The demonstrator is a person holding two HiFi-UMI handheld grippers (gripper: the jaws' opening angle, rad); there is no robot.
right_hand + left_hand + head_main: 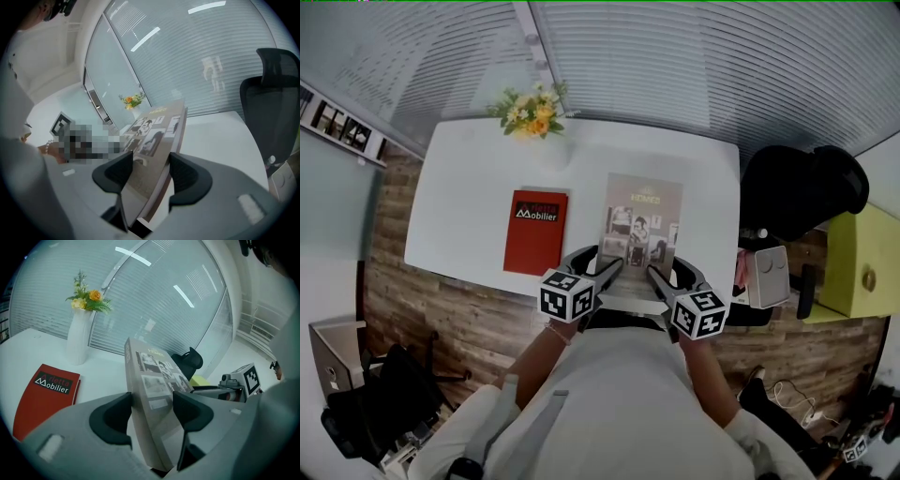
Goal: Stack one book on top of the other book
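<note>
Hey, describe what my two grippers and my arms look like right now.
The left gripper and right gripper both have smooth grey bodies with rounded black pads. Each carries a cube of black-and-white square markers. You wear a pale top and a beaded bracelet on the left wrist.

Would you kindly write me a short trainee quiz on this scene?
1. True or false: the grey book lies on top of the red book.
2. Of the left gripper and right gripper, which is shut on the grey book? A) left only B) right only C) both
3. Fill in: in the head view, the red book lies to the grey book's ___.
Key: 1 false; 2 C; 3 left.
</note>
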